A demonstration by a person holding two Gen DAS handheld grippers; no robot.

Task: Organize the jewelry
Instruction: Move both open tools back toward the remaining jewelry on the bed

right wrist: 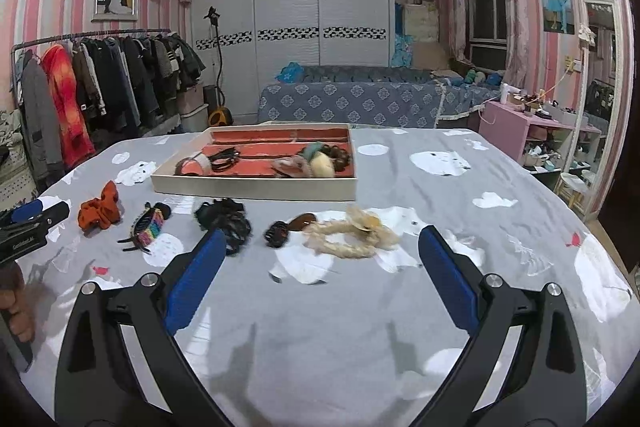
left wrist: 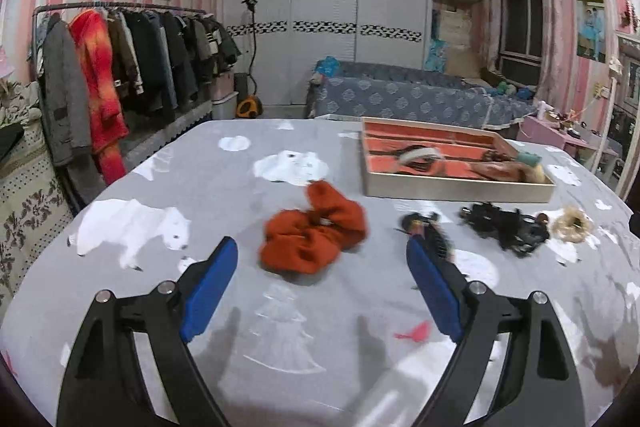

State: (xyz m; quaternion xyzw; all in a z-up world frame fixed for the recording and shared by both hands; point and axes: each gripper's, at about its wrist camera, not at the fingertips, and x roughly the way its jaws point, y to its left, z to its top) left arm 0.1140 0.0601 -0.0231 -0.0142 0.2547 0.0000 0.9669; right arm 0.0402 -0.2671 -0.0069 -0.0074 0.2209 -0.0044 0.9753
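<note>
An orange scrunchie (left wrist: 314,229) lies on the grey bedsheet just ahead of my open, empty left gripper (left wrist: 322,257); it also shows in the right wrist view (right wrist: 99,209). A rainbow claw clip (right wrist: 146,227), a black hair tie pile (right wrist: 226,221), a brown claw clip (right wrist: 286,229) and a cream braided band (right wrist: 352,233) lie in a row. My right gripper (right wrist: 322,247) is open and empty, just short of the cream band. A cream tray (right wrist: 256,187) with an orange lining holds several hair pieces.
The grey animal-print sheet (right wrist: 320,327) covers a wide bed surface. A clothes rack (left wrist: 120,67) stands left, a blue sofa (right wrist: 352,99) behind, a pink side table (right wrist: 516,123) right. The left gripper body (right wrist: 28,223) shows at the right view's left edge.
</note>
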